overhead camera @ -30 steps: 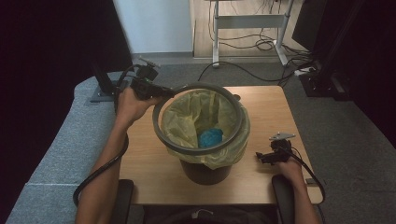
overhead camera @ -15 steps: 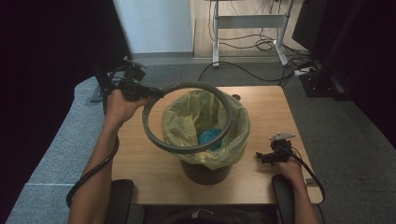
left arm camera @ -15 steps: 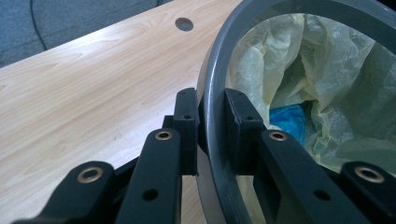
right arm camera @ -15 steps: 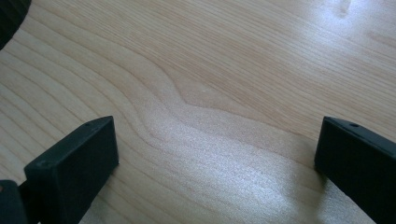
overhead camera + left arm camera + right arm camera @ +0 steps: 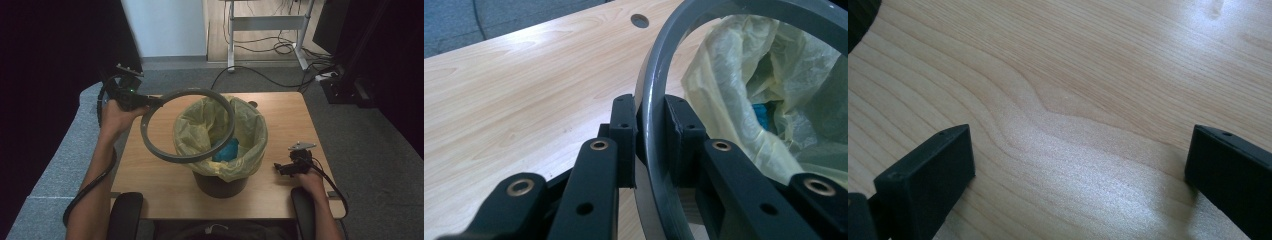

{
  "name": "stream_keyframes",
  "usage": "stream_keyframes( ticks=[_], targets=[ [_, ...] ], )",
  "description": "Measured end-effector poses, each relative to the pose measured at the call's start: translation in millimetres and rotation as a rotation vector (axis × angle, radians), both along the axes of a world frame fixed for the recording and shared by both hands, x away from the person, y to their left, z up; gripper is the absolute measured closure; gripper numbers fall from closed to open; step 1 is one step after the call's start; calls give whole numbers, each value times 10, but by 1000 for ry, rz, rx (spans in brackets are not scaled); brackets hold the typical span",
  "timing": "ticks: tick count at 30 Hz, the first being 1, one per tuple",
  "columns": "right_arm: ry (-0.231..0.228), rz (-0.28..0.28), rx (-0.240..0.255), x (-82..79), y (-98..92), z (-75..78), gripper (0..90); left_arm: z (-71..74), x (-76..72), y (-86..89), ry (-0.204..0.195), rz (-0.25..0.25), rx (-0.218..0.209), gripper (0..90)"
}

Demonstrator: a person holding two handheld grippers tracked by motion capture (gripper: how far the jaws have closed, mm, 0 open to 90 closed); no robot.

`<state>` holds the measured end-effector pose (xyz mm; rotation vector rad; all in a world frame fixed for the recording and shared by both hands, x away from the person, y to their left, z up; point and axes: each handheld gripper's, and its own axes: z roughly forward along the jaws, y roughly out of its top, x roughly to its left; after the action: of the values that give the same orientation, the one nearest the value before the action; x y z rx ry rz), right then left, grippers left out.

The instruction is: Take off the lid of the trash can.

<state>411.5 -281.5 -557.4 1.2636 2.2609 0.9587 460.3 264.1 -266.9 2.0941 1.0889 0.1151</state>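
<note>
1. Tongs in the left hand, the left tongs (image 5: 145, 101), are squeezed onto a grey ring (image 5: 187, 125). In the left gripper view the two black pads (image 5: 624, 140) press the ring's thin wall from both sides.
2. The ring is off the bin (image 5: 220, 182). It hangs tilted in the air, up and to the left of the bin. Its far right part is over the bin's mouth, and its left part is over the bare bench (image 5: 150, 165).
3. The bin is dark and stands in the middle of the bench. A yellow bag (image 5: 250, 145) lines it and folds out over the bin's rim.
4. Something blue (image 5: 227, 150) lies down inside the bag in the bin. I cannot tell what it is.
5. The right tongs (image 5: 277, 167) are just to the right of the bin, low on the bench. They are wide open and hold nothing. In the right gripper view there is plain wood between the two pads (image 5: 928, 170).
6. The right hand (image 5: 310, 177) is on the bench, right of the bin. The left hand (image 5: 117, 117) is up past the bench's left edge, well left of the bin.
7. A small round hole (image 5: 639, 20) is in the bench, behind the bin.
</note>
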Motion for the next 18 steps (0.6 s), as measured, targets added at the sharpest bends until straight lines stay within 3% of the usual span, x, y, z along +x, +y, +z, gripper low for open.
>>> stream_keyframes(
  ticks=[18],
  targets=[
    [0, 0, -1, 0, 0, 1, 0, -89, -125, 468, 24, 84, -24, 757]
  ],
)
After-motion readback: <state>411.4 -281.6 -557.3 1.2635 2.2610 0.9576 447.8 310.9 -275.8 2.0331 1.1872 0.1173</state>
